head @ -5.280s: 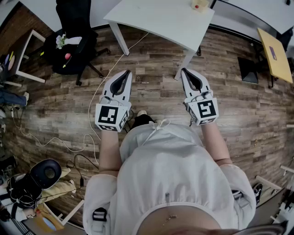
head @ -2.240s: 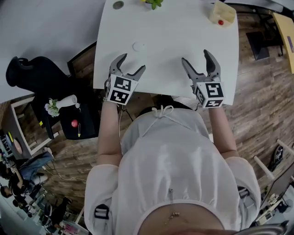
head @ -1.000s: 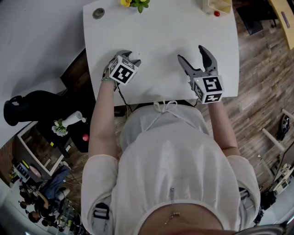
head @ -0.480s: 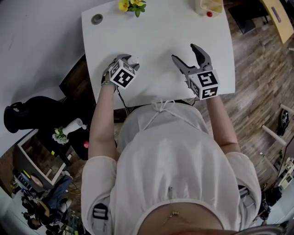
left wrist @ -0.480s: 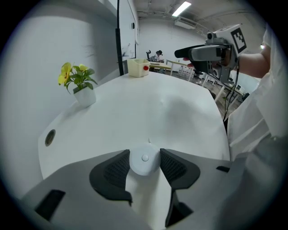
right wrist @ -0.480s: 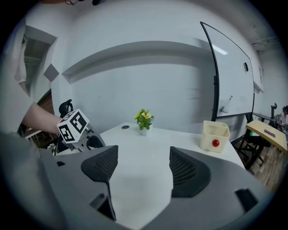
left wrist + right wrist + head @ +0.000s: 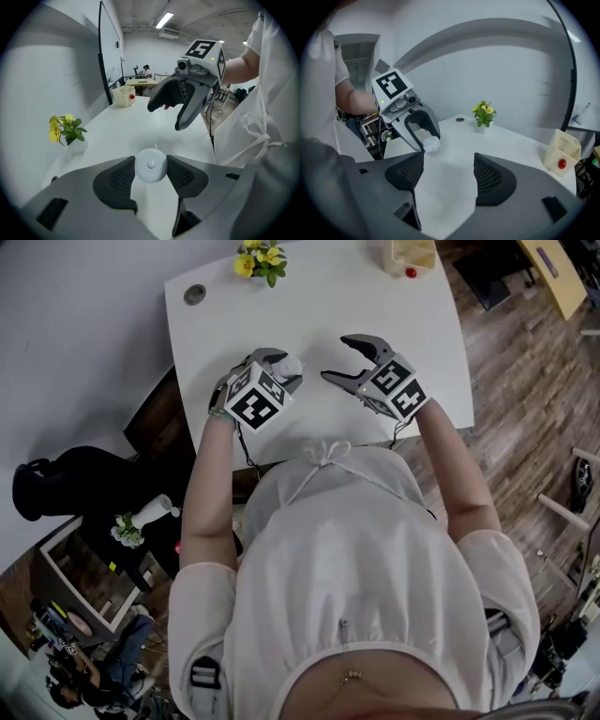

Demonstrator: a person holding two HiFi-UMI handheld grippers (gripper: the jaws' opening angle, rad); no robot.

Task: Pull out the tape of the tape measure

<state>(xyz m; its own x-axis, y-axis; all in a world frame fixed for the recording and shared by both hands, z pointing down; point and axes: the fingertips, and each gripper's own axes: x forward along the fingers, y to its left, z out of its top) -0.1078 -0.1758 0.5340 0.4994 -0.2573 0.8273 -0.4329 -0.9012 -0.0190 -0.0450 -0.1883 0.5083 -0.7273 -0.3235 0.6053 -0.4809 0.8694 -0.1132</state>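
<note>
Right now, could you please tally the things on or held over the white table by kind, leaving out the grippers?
Tape measure: 1, held in the left gripper
Potted yellow flowers: 1
Cream box: 1
Round grommet: 1
Total: 4

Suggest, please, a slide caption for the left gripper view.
Left tool grips a round white tape measure over the white table; the empty right tool, jaws just narrowing, faces it.

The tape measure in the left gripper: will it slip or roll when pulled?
Probably light: the tape measure is small and plastic-looking. Its round, smooth case, pinched at the rim by the left gripper, might twist or slip.
</note>
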